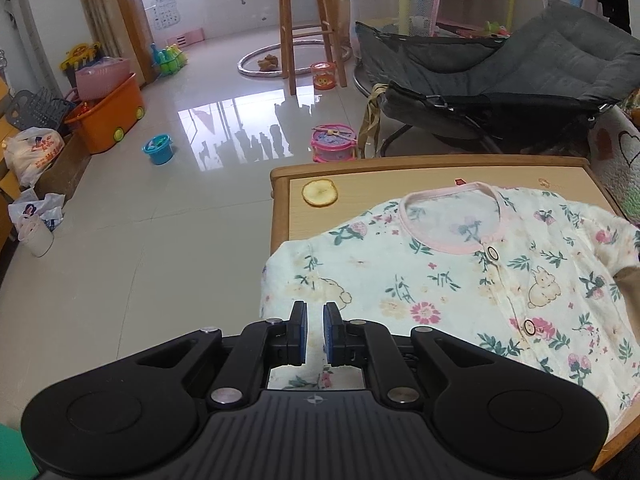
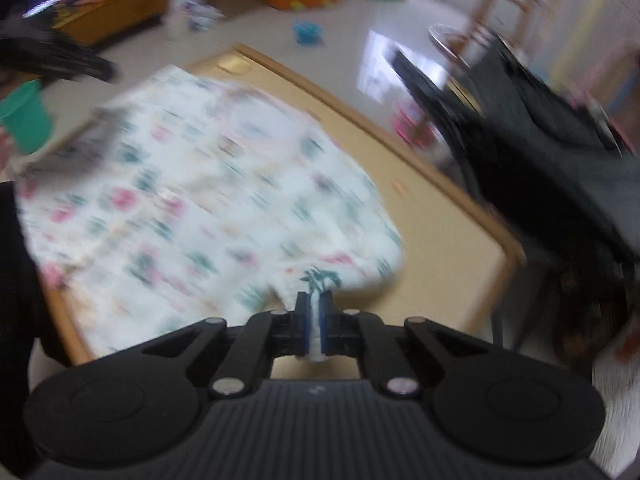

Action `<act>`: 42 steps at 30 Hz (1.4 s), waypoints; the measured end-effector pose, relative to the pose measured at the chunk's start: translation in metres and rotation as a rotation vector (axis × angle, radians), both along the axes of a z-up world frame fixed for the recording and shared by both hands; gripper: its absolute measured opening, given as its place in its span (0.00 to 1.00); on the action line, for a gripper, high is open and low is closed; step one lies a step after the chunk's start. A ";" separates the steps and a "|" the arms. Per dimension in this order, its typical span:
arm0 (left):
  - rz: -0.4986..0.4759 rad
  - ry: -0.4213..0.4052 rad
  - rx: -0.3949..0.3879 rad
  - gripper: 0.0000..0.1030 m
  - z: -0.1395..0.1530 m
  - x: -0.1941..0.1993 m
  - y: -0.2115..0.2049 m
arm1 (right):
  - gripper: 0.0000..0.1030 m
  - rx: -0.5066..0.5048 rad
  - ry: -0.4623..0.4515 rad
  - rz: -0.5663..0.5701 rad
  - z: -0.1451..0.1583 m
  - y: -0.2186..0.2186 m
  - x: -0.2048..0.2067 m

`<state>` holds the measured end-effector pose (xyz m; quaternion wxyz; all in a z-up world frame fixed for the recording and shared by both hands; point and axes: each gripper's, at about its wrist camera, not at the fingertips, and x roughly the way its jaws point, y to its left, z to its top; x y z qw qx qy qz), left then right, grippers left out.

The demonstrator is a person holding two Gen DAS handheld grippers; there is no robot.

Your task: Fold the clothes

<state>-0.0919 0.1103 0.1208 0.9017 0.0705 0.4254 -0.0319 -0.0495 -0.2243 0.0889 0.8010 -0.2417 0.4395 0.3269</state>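
A white floral baby shirt (image 1: 460,276) with a pink collar and snap buttons lies front up on a small wooden table (image 1: 400,172). Its left sleeve hangs over the table's left edge. My left gripper (image 1: 315,308) is open, its jaws a small gap apart, hovering over that sleeve with nothing between the pads. In the blurred right wrist view the shirt (image 2: 192,200) is spread on the table (image 2: 460,264). My right gripper (image 2: 314,300) is shut on the shirt's sleeve end, and cloth shows between the pads.
A dried fruit slice (image 1: 320,193) lies on the table's far left corner. A grey baby bouncer (image 1: 500,76) stands behind the table. Toys, a toy drum (image 1: 334,142), a blue bucket (image 1: 159,148) and an orange bin (image 1: 110,120) sit on the tiled floor. A green cup (image 2: 26,116) is at left.
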 end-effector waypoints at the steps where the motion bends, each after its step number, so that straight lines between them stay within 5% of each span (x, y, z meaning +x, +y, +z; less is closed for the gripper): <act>1: 0.000 0.001 -0.003 0.13 0.000 0.000 0.000 | 0.04 0.005 -0.003 0.045 0.005 0.013 -0.006; 9: -0.012 0.011 -0.003 0.13 -0.002 -0.004 0.001 | 0.09 -0.098 -0.030 0.343 -0.007 0.085 -0.046; 16: -0.011 0.021 0.004 0.13 -0.005 -0.009 0.010 | 0.15 -0.096 -0.021 0.286 0.000 0.058 -0.038; 21: -0.010 0.030 -0.011 0.13 -0.009 -0.008 0.009 | 0.19 -0.056 -0.022 0.131 0.005 0.037 -0.013; 27: -0.021 0.033 -0.015 0.13 -0.010 -0.008 0.005 | 0.28 0.024 0.011 0.073 -0.006 0.051 0.004; 39: -0.029 0.049 -0.034 0.13 -0.015 -0.009 0.005 | 0.26 -0.033 0.069 0.078 -0.041 0.078 0.011; 42: -0.023 0.052 -0.044 0.13 -0.016 -0.008 0.008 | 0.15 -0.038 0.066 0.076 -0.042 0.077 0.010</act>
